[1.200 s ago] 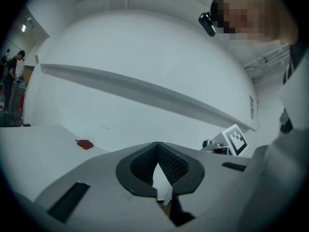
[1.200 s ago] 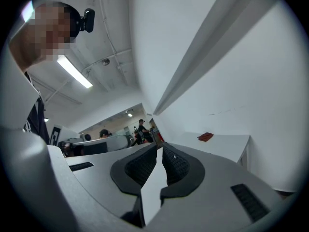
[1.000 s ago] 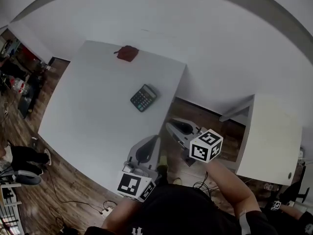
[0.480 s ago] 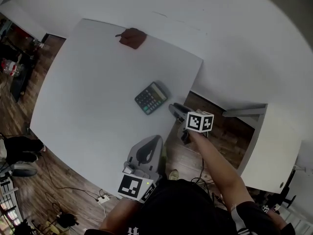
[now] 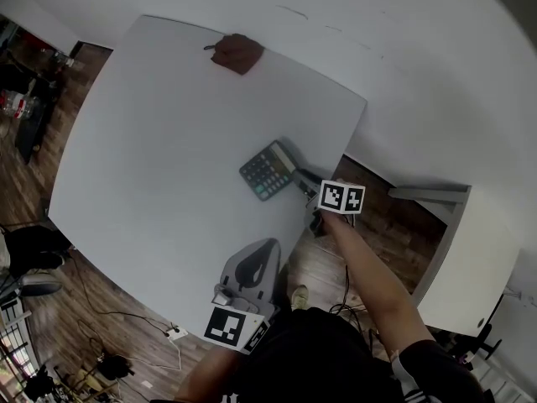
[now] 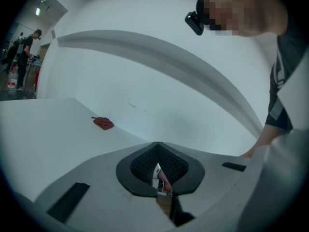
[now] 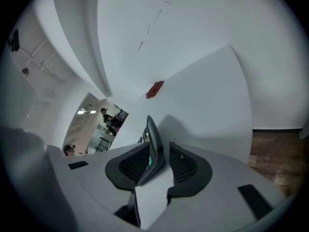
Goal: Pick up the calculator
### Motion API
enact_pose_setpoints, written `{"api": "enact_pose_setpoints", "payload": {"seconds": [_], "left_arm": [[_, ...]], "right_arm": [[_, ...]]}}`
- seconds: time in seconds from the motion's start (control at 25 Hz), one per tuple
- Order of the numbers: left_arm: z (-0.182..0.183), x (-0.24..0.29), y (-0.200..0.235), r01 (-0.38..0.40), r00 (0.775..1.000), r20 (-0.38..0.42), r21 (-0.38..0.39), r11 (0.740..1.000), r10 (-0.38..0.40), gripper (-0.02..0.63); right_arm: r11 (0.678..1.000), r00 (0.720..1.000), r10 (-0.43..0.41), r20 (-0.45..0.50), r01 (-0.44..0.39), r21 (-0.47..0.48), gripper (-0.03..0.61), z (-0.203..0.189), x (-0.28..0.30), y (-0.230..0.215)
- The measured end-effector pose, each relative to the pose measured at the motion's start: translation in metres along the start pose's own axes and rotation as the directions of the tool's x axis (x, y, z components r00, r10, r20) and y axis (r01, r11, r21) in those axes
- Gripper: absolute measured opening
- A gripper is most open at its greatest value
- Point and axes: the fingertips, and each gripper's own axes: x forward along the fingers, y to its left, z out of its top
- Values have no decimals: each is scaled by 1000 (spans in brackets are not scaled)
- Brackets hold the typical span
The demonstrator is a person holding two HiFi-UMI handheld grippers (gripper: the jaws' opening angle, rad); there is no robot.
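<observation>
A dark calculator [image 5: 267,171] lies on the white table [image 5: 151,141], near its right edge. My right gripper [image 5: 300,177] has reached the calculator's right end. In the right gripper view the calculator [image 7: 152,139] stands edge-on between the fingers of that gripper [image 7: 158,152]. It rests against the left pad, and a gap shows before the right pad, so the jaws are open around it. My left gripper [image 5: 262,252] hovers by the table's near edge, apart from the calculator. Seen in its own view, the left gripper [image 6: 157,149] is shut on nothing.
A small dark red object [image 5: 237,53] lies at the table's far edge, against the white wall. A second white table [image 5: 470,259] stands to the right across a strip of wooden floor [image 5: 369,217]. People and clutter show far off at the left.
My right gripper has moved forward from beside the table to the calculator's right end, which now sits between its jaws. The left gripper has stayed near the table's front edge.
</observation>
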Motion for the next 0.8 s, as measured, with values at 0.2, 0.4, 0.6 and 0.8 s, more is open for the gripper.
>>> {"api": "enact_pose_setpoints", "payload": {"seconds": [0.2, 0.4, 0.6, 0.8], "left_arm": [[-2, -3, 8, -17, 1000, -3, -14, 1000, 17, 5], [-5, -3, 10, -23, 1000, -3, -20, 1000, 22, 5], [-4, -4, 5, -16, 1000, 3, -11, 1000, 16, 5], [-5, -11, -6, -3, 1000, 11, 1, 1000, 3, 5]], "right_arm": [[1000, 1000, 10, -26, -10, -1, 96, -2, 11, -2], [997, 997, 70, -43, -71, -21, 57, -5, 12, 4], [994, 995, 94, -36, -96, -43, 54, 1, 5, 12], [990, 990, 139, 1, -139, -29, 52, 9, -16, 29]]}}
